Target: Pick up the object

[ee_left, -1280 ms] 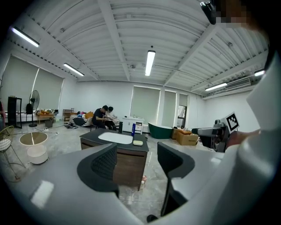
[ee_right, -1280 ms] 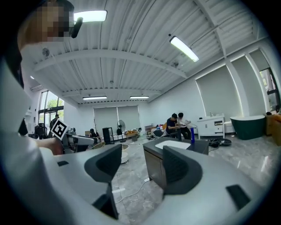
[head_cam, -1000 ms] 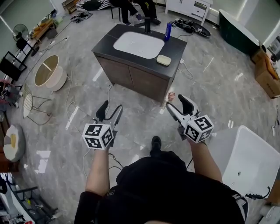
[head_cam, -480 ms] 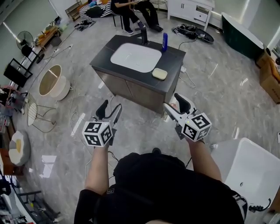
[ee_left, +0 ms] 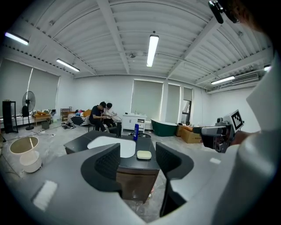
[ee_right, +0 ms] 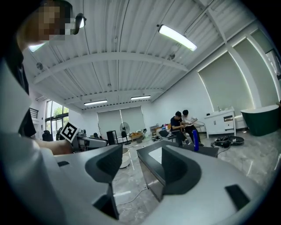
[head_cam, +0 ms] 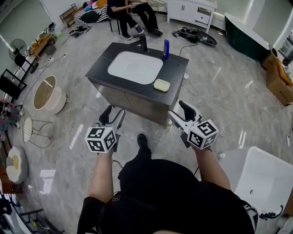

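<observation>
A dark vanity cabinet (head_cam: 103,68) with a white basin (head_cam: 135,67) stands ahead of me. On its top lie a pale soap bar (head_cam: 161,85) (ee_left: 143,154) and a blue bottle (head_cam: 165,49) (ee_left: 136,131) beside a black faucet (head_cam: 143,43). My left gripper (head_cam: 114,113) (ee_left: 137,160) hovers in front of the cabinet's near side. Its jaws are closing, with nothing between them. My right gripper (head_cam: 178,109) (ee_right: 142,165) is open and empty at the cabinet's near right corner. The soap sits just beyond both.
Two people sit behind the cabinet (head_cam: 130,13). A white tub (head_cam: 265,178) is at the right, a round beige tub (head_cam: 46,93) at the left. Cables trail on the floor (head_cam: 73,132). A dark green bathtub (head_cam: 247,29) and cardboard boxes (head_cam: 279,77) stand far right.
The person has stepped toward the cabinet, so it and the soap now lie closer to both grippers. Both grippers remain held out in front, empty.
</observation>
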